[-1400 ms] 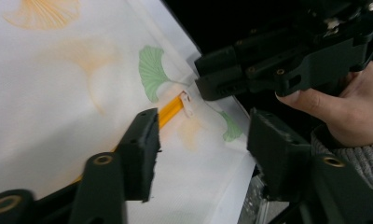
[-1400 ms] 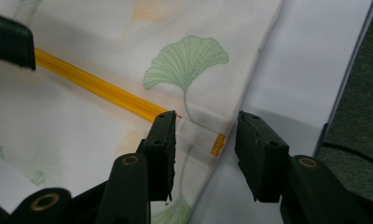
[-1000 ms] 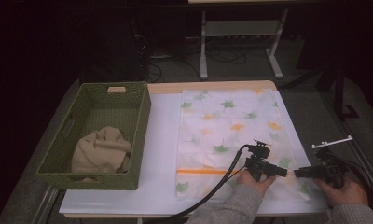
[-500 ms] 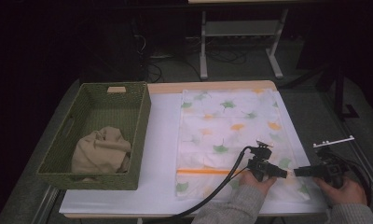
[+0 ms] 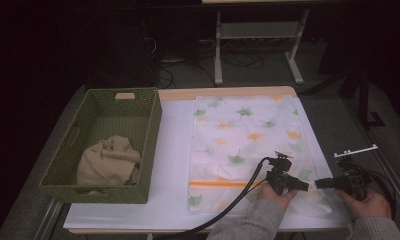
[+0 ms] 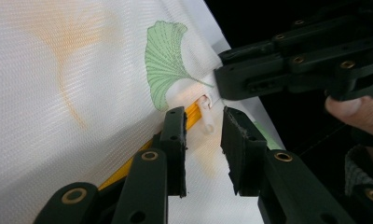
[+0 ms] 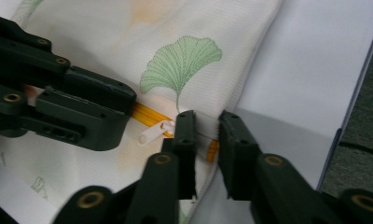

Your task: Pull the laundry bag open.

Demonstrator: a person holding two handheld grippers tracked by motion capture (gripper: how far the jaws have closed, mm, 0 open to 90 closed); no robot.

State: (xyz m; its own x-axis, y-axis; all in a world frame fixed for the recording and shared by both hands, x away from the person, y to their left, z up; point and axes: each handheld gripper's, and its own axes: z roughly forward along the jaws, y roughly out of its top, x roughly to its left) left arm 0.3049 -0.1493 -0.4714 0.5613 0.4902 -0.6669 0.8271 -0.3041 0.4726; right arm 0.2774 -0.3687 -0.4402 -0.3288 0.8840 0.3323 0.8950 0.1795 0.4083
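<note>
A white pillowcase (image 5: 243, 130) printed with green and orange leaves lies flat on the table. An orange zipper (image 5: 218, 184) runs along its near end. My left gripper (image 5: 305, 186) and right gripper (image 5: 318, 183) meet tip to tip at the zipper's right end. In the left gripper view the jaws (image 6: 204, 122) have been closing and stand narrowly apart, with the white zipper pull (image 6: 204, 108) at their tips. In the right gripper view the jaws (image 7: 207, 122) have just been closing around the pillowcase's edge by the zipper end. A gap still shows between them.
A green woven basket (image 5: 88, 190) stands at the left of the table with a crumpled beige cloth (image 5: 110, 160) inside. A bare white table surface (image 5: 173, 150) lies between basket and pillowcase. The table's right edge is close to my right hand.
My left gripper has edged slightly toward the right gripper at the zipper end. The right hand, pillowcase and basket have stayed in place.
</note>
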